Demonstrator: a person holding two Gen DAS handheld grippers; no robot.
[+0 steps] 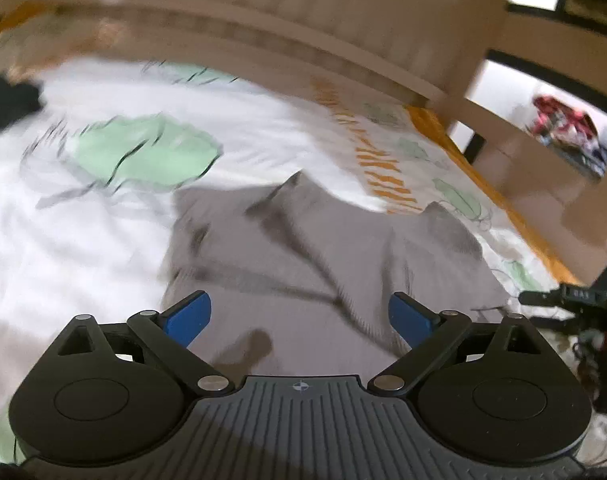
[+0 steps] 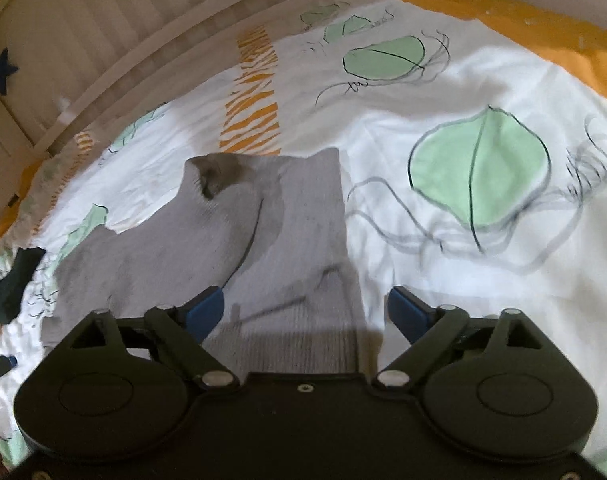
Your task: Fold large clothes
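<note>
Both the left gripper point(image 1: 299, 320) and right gripper point(image 2: 305, 314) hover wide, empty, above the grey sweater point(image 2: 263, 232) on the bed point(image 2: 423, 92); pinching bedsheet too risks dragging it.

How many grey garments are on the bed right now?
1. The grey garment lies spread on the bedspread, ahead of both open grippers, left and right. A dark item near the bed's edge is too unclear to count.

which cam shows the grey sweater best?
Right wrist: the grey sweater is fairly sharp, with ribbing, folds and its far edge on the bedsheet visible. Left wrist shows the sweater too, but motion-blurred.
</note>
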